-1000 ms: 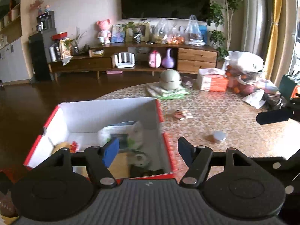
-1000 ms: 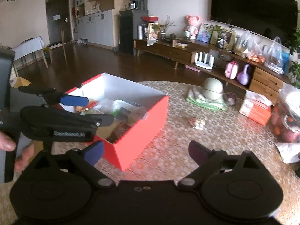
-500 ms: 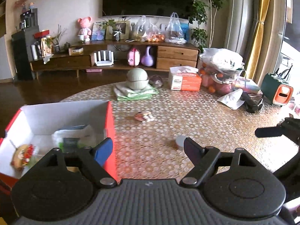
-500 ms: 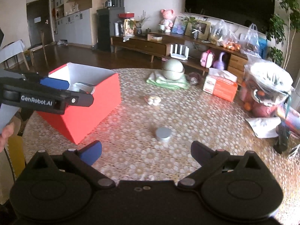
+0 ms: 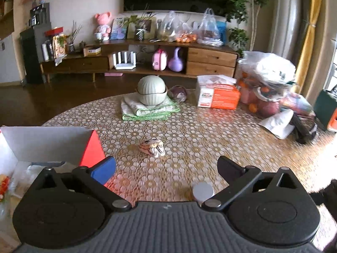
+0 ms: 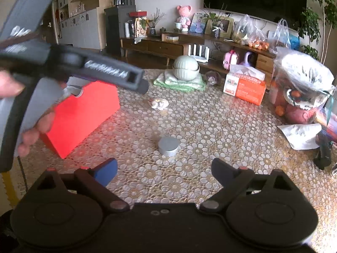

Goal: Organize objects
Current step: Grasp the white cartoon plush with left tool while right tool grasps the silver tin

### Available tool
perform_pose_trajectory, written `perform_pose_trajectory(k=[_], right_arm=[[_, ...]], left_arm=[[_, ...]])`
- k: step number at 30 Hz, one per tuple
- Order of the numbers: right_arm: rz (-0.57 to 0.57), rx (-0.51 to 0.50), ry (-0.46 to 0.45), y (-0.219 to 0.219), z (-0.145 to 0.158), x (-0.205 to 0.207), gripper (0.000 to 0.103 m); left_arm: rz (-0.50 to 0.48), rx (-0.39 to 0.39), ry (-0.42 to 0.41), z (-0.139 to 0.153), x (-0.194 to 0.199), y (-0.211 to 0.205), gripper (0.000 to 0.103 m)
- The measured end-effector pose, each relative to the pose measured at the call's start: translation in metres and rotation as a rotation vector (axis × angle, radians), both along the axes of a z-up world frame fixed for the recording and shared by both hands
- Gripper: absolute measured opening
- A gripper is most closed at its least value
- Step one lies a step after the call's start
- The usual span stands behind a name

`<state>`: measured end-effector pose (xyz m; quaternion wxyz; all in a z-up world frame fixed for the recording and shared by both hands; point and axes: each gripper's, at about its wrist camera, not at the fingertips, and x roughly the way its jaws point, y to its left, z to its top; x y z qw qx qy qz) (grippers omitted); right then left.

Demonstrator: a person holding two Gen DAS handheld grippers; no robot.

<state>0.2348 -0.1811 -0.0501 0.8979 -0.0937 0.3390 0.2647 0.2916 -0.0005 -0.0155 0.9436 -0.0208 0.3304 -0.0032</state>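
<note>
Both sets of tongs gape wide and empty — the left tongs have swung away from the red box, now at the frame's left edge, while the right tongs have closed in on the small silver tin on the table. The striped trinket lies beyond — apparently two items left to box.
</note>
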Motion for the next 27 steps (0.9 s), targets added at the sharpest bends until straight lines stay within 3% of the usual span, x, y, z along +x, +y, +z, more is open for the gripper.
perform_pose_trajectory(k=[14,27], right_arm=[[0.009,-0.015,0.035,0.019,-0.043,0.058,0.094],[0.014,-0.037,0.057,0.040,-0.074,0.094,0.081]], left_arm=[[0.072,-0.014,0.104,-0.052,0.105,0.001,0.103],[0.118,0.008,0.158,-0.098,0.146,0.009,0.103]])
